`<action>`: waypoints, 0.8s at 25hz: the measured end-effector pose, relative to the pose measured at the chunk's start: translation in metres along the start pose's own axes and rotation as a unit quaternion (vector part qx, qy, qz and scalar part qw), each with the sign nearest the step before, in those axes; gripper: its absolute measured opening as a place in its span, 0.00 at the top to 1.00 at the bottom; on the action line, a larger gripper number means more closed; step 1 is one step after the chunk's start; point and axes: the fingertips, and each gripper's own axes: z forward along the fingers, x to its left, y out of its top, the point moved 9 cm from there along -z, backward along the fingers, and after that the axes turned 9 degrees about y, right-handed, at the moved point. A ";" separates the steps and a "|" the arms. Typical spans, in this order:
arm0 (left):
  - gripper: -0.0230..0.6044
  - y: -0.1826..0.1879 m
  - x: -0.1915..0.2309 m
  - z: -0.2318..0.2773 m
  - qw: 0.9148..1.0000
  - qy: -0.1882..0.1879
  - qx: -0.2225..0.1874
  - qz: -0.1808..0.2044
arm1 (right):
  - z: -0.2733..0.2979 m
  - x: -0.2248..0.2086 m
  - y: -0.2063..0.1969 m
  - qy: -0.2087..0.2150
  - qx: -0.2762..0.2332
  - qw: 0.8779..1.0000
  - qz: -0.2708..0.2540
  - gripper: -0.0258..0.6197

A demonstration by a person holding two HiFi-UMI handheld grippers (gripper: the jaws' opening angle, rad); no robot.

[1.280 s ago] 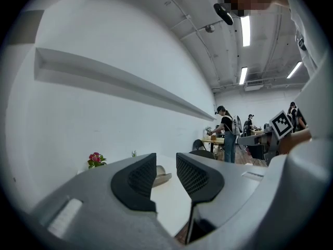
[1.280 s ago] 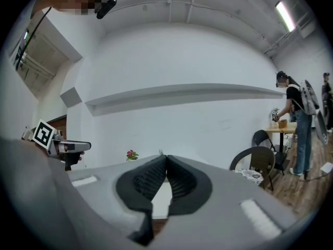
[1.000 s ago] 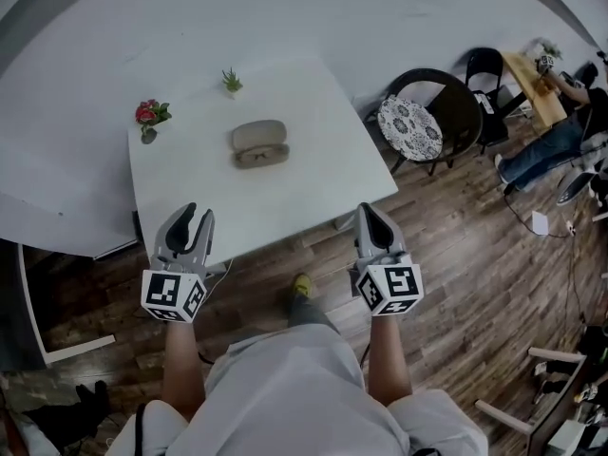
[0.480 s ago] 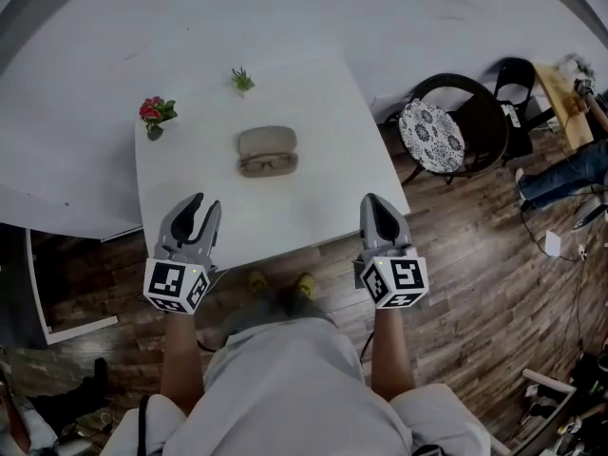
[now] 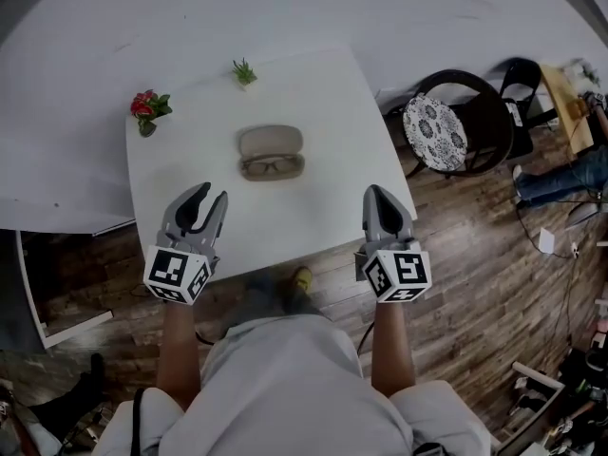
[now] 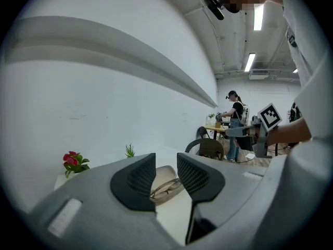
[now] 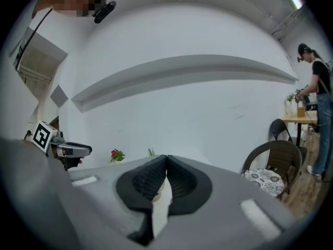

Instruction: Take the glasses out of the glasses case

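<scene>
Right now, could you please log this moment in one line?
glasses case: open on table, glasses inside | left hand-held gripper: open, empty | right hand-held gripper: shut, empty

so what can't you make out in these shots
- glasses case: left gripper view, largely behind the open left tool.
- Same case: right gripper view, almost wholly behind the shut right tool.
- glasses: head view, too small to tell if folded.

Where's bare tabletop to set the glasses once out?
Bare: right of the glasses case to the table edge, and the near strip between case, left gripper, right gripper. Tighter at the back: red flowers and green plant.
</scene>
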 end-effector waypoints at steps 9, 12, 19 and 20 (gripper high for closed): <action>0.75 -0.012 0.023 0.047 0.998 -0.051 0.035 0.015 | 0.037 0.000 -0.015 -0.009 0.023 1.000 0.014 0.96; 0.75 -0.017 0.027 0.062 0.996 -0.068 0.047 0.020 | 0.045 -0.002 -0.020 -0.012 0.028 0.999 0.018 0.96; 0.75 -0.032 0.024 0.104 0.987 -0.120 0.085 0.058 | 0.056 -0.011 -0.031 -0.020 0.038 0.999 0.031 0.96; 0.75 -0.034 0.024 0.111 0.985 -0.127 0.091 0.066 | 0.057 -0.013 -0.033 -0.021 0.039 0.998 0.032 0.96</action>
